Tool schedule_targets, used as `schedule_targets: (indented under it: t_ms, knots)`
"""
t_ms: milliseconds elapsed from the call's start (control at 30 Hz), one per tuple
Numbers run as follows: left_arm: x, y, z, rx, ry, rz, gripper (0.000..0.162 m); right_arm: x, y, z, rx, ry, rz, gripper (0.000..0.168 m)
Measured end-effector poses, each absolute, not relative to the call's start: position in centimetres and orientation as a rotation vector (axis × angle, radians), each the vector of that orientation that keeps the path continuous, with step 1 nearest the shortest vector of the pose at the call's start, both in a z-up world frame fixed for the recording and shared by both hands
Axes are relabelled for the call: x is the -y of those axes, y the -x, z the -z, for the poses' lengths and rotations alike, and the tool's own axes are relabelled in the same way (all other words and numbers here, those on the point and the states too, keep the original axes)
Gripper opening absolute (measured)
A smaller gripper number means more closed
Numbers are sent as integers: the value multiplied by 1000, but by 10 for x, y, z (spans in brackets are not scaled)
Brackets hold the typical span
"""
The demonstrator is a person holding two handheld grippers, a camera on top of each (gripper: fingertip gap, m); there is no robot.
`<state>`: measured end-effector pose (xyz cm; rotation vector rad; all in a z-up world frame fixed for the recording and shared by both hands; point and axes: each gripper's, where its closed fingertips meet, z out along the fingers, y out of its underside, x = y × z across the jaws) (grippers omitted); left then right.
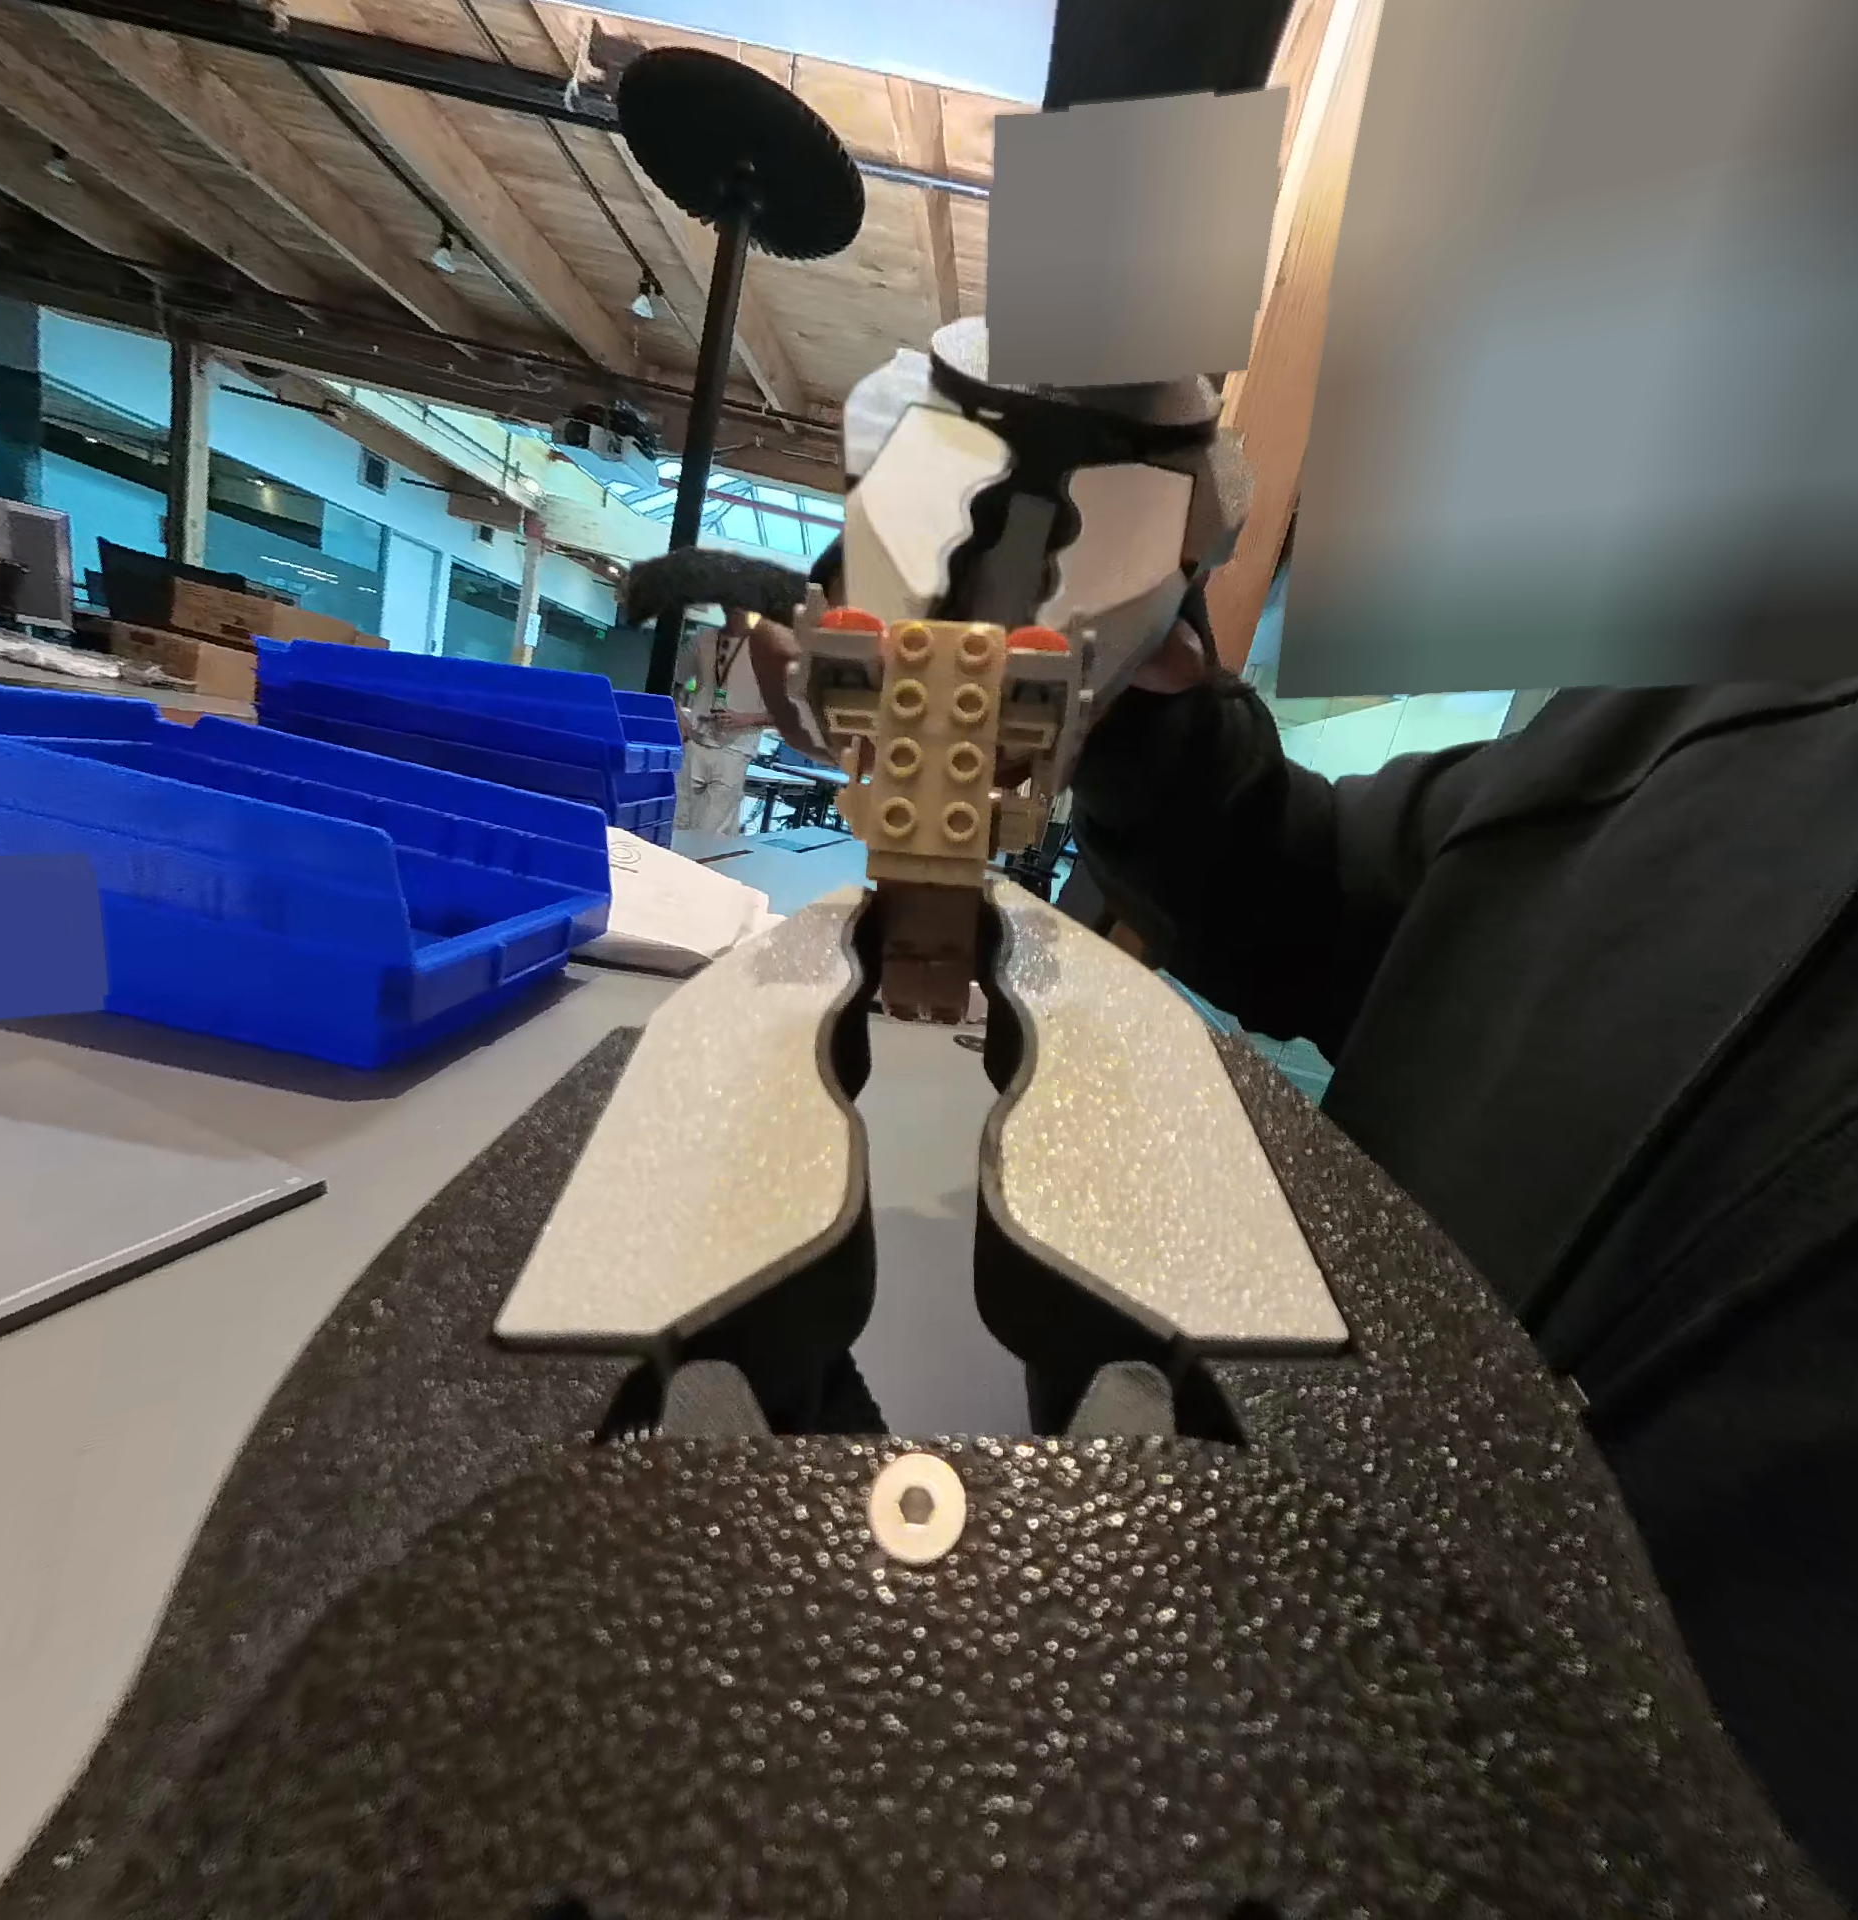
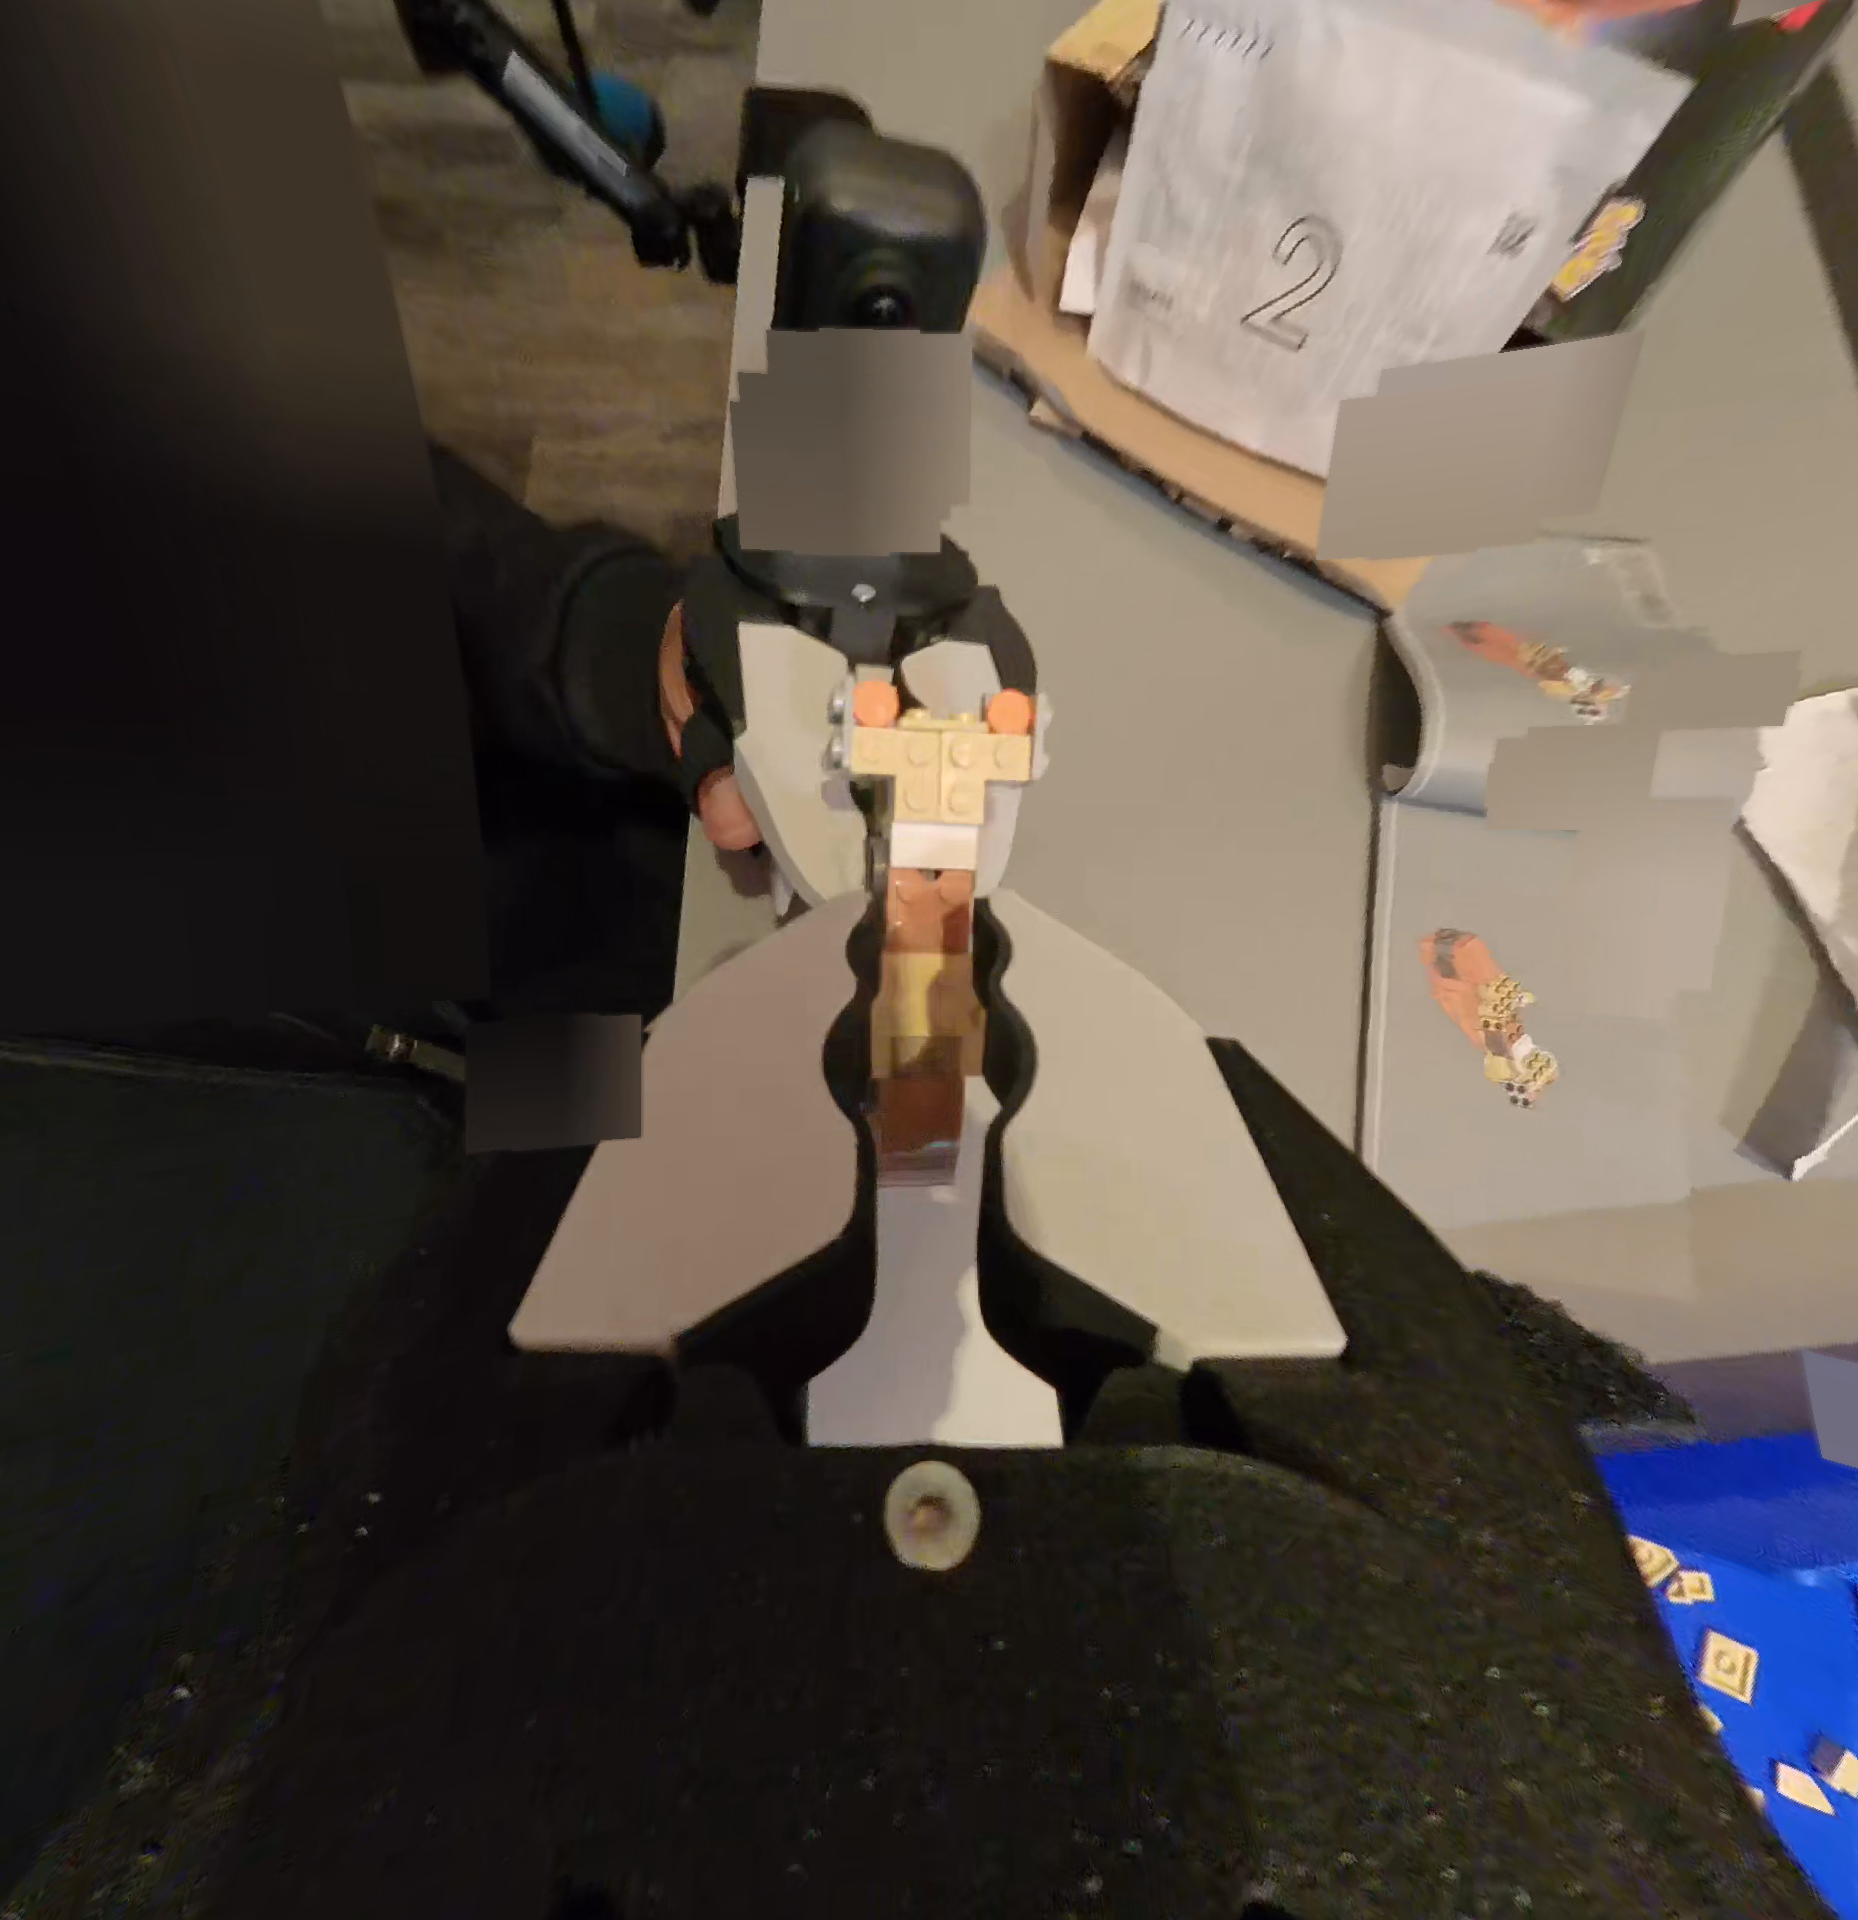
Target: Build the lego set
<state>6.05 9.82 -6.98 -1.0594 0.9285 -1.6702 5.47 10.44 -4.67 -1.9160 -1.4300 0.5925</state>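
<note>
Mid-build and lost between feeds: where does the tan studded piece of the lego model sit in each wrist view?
Left wrist view: tan studded piece at centre, just beyond the left gripper, studs facing the camera.
Right wrist view: the same tan piece slightly above centre, beyond the right gripper.
Shared landmark: the two orange round studs flanking its far end.

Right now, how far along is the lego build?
Partly done: a tan and brown lego assembly with orange studs is already joined. The left hand-held gripper and right hand-held gripper both clamp it. Loose tan pieces remain in the blue bin.
</note>
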Motion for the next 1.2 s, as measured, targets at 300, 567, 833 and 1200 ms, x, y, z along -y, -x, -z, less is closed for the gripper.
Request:
schedule_targets:
  t_ms: [300,567,833,1200]
  knots:
    - [-94,-63,74,-974,1060,1637,17,-100,-55,60,1527,1981,-545,16]
    - [-93,-68,79,-1019,1085,1636,17,-98,-59,67,1554,2047,-586,16]
    - [-104,-68,78,-929,1147,1753,17,-111,-59,67,1426,2118,-701,16]
    - [-111,-59,72,-845,1131,1819,19,-115,-56,66,1387,2112,-686,16]
